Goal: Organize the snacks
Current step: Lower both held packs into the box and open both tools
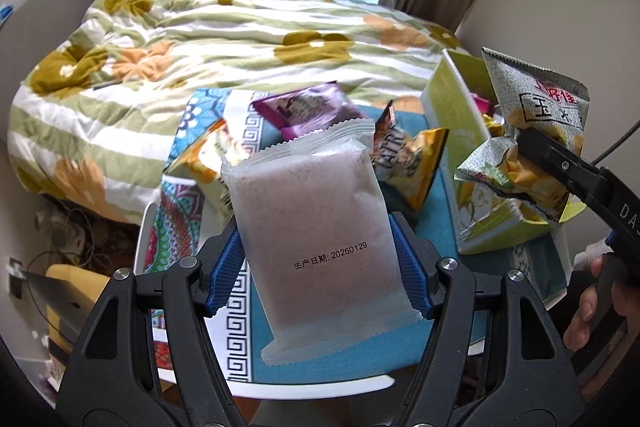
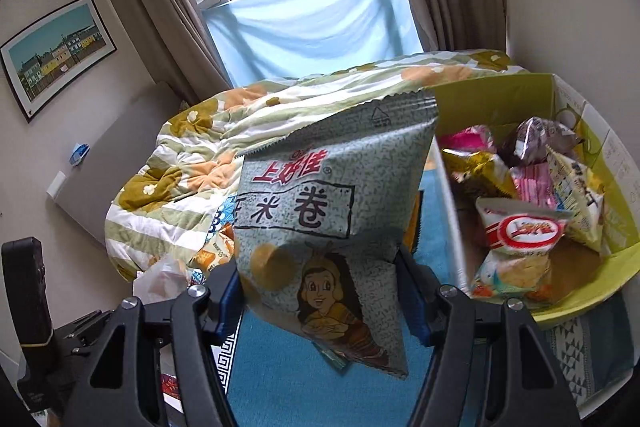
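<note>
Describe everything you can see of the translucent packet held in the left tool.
The packet is a frosted, translucent plastic pouch with crimped, zigzag-cut ends. Through the film shows a pale pinkish-grey filling. A printed line of black characters with a date code sits on its face. It is sealed and looks flat and smooth. It stands nearly upright, tilted slightly, lifted above the blue cloth. The left tool grips it, one blue pad on each side.
</note>
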